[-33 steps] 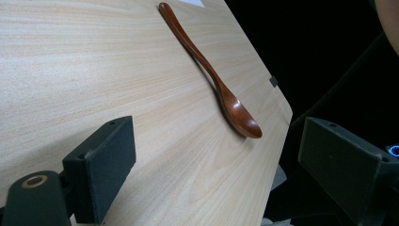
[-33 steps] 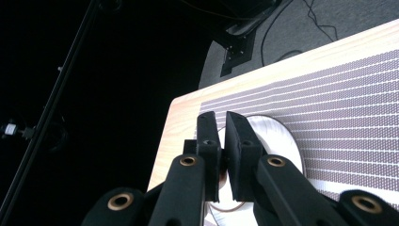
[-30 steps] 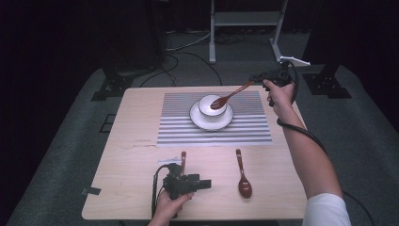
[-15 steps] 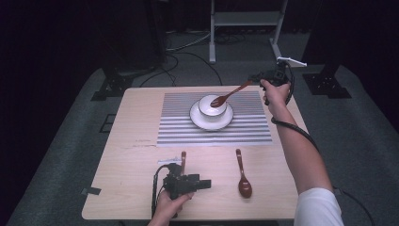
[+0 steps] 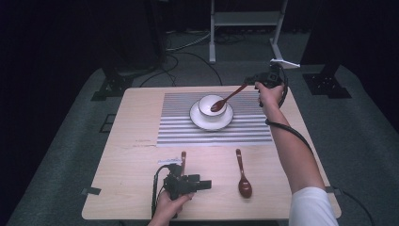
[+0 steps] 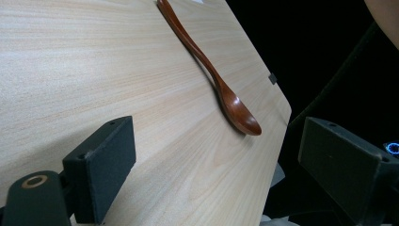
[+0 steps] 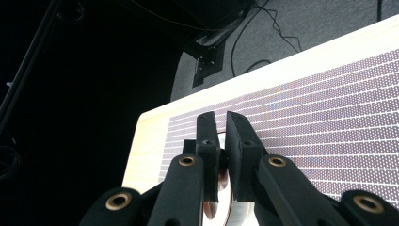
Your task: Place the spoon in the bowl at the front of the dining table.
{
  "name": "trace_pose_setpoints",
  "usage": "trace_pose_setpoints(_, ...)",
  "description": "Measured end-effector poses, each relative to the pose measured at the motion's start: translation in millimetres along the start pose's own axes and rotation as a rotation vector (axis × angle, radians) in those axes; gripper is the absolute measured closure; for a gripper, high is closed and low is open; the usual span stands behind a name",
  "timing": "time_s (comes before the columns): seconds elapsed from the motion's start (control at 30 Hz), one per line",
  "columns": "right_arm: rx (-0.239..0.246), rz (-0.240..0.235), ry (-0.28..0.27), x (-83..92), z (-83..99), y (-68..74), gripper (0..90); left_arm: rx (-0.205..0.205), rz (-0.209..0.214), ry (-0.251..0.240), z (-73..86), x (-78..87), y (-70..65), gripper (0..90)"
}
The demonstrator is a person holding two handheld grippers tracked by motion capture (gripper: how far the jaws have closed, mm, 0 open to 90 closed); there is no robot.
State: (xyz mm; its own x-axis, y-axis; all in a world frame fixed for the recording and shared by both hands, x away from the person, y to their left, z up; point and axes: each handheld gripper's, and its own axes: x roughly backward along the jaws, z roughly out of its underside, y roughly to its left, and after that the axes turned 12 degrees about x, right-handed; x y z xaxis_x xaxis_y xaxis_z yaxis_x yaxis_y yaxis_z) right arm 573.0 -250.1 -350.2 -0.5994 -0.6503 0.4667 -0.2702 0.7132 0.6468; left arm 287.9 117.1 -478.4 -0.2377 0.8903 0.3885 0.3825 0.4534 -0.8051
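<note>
A white bowl (image 5: pixel 207 105) on a white plate (image 5: pixel 200 120) stands on the striped mat (image 5: pixel 179 127). My right gripper (image 5: pixel 252 83) hovers at the table's far right, shut on the handle of a brown spoon (image 5: pixel 228 98) whose scoop dips into the bowl. In the right gripper view the jaws (image 7: pixel 221 123) are pressed together over the mat (image 7: pixel 329 122). My left gripper (image 5: pixel 206 184) rests open near the front edge, pointing right. A second brown spoon (image 5: pixel 243 178) lies ahead of it; in the left gripper view that spoon (image 6: pixel 211 75) lies beyond the open left gripper (image 6: pixel 221 169).
A third spoon (image 5: pixel 183 158) lies just behind the left gripper, partly hidden by it. The wooden table (image 5: pixel 131 150) sits on grey carpet, with dark stands and cables beyond its far edge. The right gripper's cable hangs along the person's forearm (image 5: pixel 294 150).
The right gripper has shifted slightly left, and the spoon's scoop has sunk a little into the bowl. The left gripper has stayed put.
</note>
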Motion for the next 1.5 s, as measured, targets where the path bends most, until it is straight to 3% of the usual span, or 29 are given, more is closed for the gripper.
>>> trace_pose_setpoints(0.47, 0.0, -0.03, 0.023, -5.9, 6.9, -3.6, 72.6, -0.006, -0.001, 0.001, 0.4, 0.4, 0.0, 10.5)
trace_pose_setpoints(1.5, 0.013, -0.09, 0.029, 23.6, 25.3, -15.3, 62.3, -0.022, -0.013, -0.001, -0.1, -1.5, -3.8, 10.1)
